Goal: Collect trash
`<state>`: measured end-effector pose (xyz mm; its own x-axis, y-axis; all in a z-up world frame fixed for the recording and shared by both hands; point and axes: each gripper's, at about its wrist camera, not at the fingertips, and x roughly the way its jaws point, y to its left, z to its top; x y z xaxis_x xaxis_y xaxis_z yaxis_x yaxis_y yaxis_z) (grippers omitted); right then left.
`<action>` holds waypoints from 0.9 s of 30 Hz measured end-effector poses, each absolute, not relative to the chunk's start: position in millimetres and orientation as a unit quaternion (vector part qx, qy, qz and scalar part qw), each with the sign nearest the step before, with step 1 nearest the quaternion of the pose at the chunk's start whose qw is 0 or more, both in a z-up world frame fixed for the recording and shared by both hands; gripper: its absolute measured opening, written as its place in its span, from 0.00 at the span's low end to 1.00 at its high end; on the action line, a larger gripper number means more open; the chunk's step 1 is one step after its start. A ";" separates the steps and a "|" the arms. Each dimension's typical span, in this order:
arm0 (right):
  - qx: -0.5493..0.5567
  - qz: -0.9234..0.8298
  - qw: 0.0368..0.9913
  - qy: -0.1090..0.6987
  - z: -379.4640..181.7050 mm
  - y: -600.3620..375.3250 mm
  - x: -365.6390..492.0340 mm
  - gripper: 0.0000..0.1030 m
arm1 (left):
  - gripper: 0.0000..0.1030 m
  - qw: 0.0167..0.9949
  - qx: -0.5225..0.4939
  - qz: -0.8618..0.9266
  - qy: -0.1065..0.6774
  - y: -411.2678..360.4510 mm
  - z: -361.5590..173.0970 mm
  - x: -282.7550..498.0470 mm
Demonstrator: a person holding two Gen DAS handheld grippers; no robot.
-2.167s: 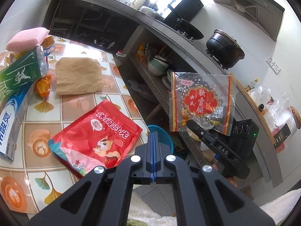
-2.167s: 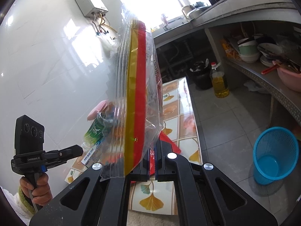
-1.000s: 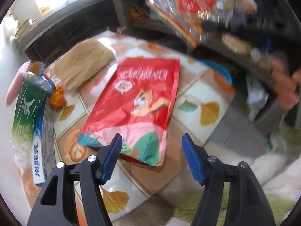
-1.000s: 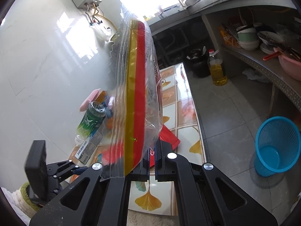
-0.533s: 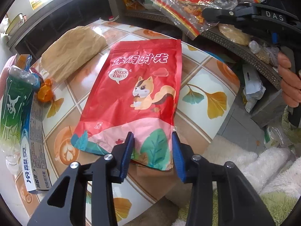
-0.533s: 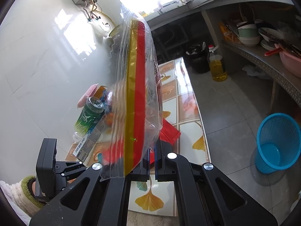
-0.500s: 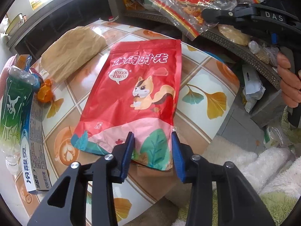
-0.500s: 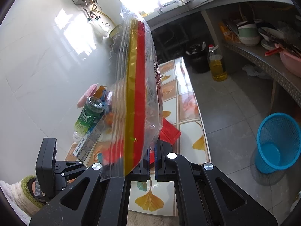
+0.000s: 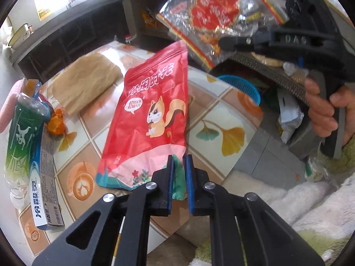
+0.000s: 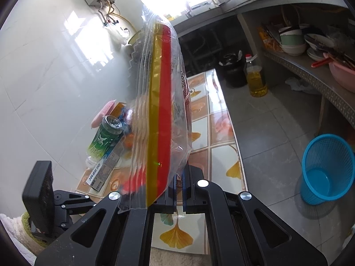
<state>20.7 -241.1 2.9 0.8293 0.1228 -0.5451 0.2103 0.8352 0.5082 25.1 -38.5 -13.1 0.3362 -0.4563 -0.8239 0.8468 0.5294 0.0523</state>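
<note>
My left gripper point(image 9: 178, 161) is shut on the bottom edge of a red snack bag with a squirrel picture point(image 9: 153, 115) and lifts it off the tiled table point(image 9: 221, 115). My right gripper point(image 10: 180, 177) is shut on a clear plastic snack bag with red and yellow stripes point(image 10: 162, 102), held upright over the table; the same bag point(image 9: 217, 11) and the right gripper body show at the top right of the left wrist view. A blue wastebasket point(image 10: 326, 168) stands on the floor to the right, and also shows past the table edge in the left wrist view point(image 9: 241, 86).
On the table lie a brown paper bag point(image 9: 86, 79), a green can point(image 9: 22, 133), a toothpaste box point(image 9: 44, 188), orange peel point(image 9: 56, 123) and a pink sponge point(image 9: 8, 108). A shelf with bowls point(image 10: 292, 42) and an oil bottle point(image 10: 256, 79) stand beyond.
My left gripper has closed on the red bag's bottom edge and raised it off the table. My right gripper still holds the clear bag, nearly unmoved.
</note>
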 end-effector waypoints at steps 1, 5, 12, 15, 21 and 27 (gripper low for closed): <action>0.286 -0.024 0.913 0.289 3.5 -241.1 20.2 0.02 | 0.08 0.782 0.241 -0.419 0.394 -37.4 -9.1 25.3; 0.285 -0.025 0.915 0.284 6.6 -242.2 17.0 0.02 | 0.06 0.795 0.212 -0.419 0.384 -33.1 6.9 28.7; 0.285 -0.042 0.922 0.258 18.1 -254.3 2.1 0.02 | 0.04 0.808 0.158 -0.427 0.374 -27.3 33.9 39.1; 0.286 -0.056 0.924 0.245 23.3 -262.4 -8.3 0.02 | 0.04 0.808 0.122 -0.436 0.378 -25.7 44.1 47.7; 0.301 -0.083 0.922 0.230 21.5 -279.5 -30.3 0.02 | 0.02 0.798 0.049 -0.459 0.387 -31.9 65.2 65.1; 0.315 -0.111 0.917 0.219 18.5 -293.5 -51.8 0.02 | 0.02 0.785 0.015 -0.486 0.384 -60.2 79.8 79.5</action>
